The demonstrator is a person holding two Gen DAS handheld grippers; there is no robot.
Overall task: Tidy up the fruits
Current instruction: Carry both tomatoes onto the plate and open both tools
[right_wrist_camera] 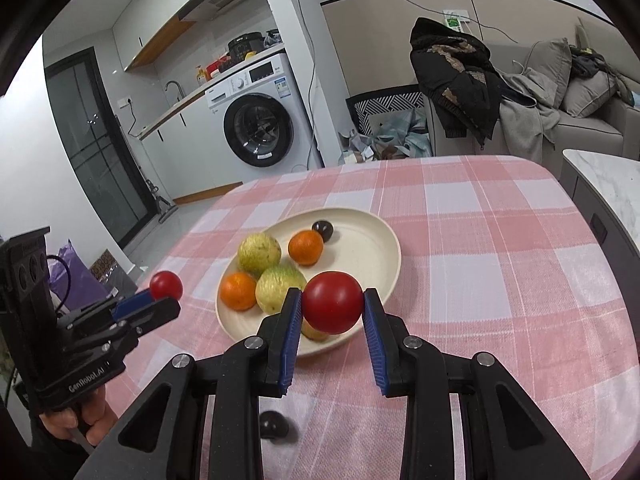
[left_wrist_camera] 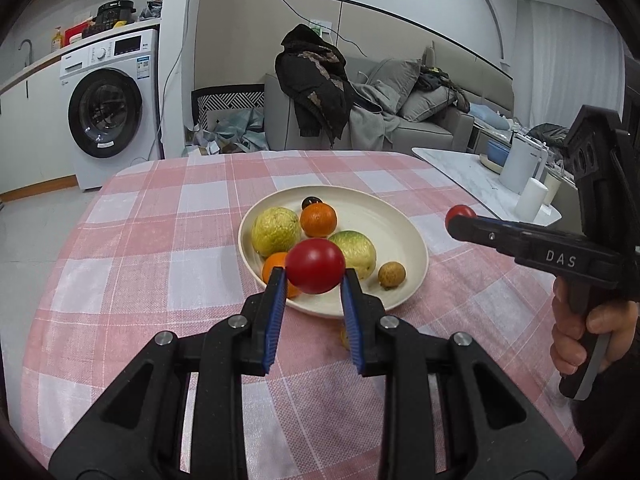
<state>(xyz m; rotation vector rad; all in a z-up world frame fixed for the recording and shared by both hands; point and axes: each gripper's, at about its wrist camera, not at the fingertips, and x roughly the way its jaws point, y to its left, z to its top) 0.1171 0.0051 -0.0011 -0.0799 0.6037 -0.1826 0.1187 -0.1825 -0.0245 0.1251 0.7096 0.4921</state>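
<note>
Left wrist view: the left gripper (left_wrist_camera: 314, 276) is clamped on a red tomato (left_wrist_camera: 315, 266), held above the near rim of the plate (left_wrist_camera: 404, 240). To its right, the right gripper (right_wrist_camera: 332, 304) grips a second tomato (right_wrist_camera: 333, 308) over the plate's near edge as well.

The plate already carries two yellow-green fruits, two oranges (left_wrist_camera: 319, 220), a dark plum (left_wrist_camera: 311, 202) and a small brown longan (left_wrist_camera: 391, 274). Another dark plum (right_wrist_camera: 273, 424) lies on the tabletop (right_wrist_camera: 480, 280) below the right gripper, off the plate.

Risks, as I judge them: both tomatoes are round and slick and pinched only at their sides, so a loosened squeeze could drop one, and it may roll off the cloth. The two grippers head for the same plate and could knock together. A tomato let go onto the heaped fruit could nudge others over the shallow rim.

The tabletop wears a pink-and-white checked cloth. Behind, a washing machine (left_wrist_camera: 112, 108) stands left, a grey sofa (left_wrist_camera: 420, 128) with a dark coat right.
</note>
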